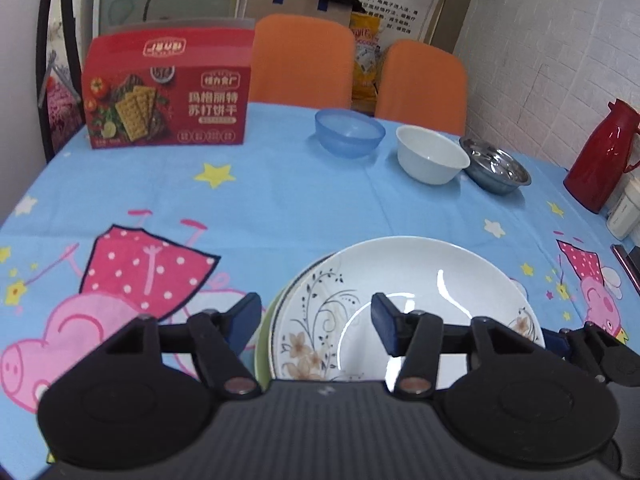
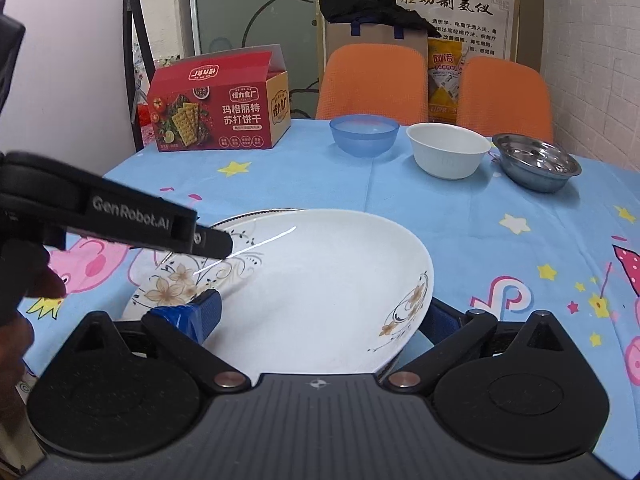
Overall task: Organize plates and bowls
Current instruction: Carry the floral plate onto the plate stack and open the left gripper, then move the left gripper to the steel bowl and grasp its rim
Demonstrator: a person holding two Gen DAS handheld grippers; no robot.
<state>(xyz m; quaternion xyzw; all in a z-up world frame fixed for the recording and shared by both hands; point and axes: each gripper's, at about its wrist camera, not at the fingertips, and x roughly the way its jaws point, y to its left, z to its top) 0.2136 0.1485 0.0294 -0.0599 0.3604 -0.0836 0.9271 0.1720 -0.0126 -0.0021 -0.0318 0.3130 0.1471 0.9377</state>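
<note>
1. A stack of round white ceramic plates with brown flower prints (image 1: 420, 280) lies on the near part of the blue cartoon-print tablecloth (image 1: 280, 200); a green rim shows under the stack at its left edge.
2. The left gripper (image 1: 316, 320) stands with its jaws apart over the stack's left rim, one blue pad outside the rim and one over the top plate, neither pressing on it.
3. The right gripper (image 2: 324, 316) has its jaws wide, one on each side of the top plate; whether the pads press on the plate I cannot tell.
4. At the far side stand 3 bowls in a row: a translucent blue plastic bowl (image 1: 349, 132), a white ceramic bowl (image 1: 432, 154) and a shiny steel bowl (image 1: 496, 170).
5. A red cracker box (image 1: 168, 92) stands at the far left.
</note>
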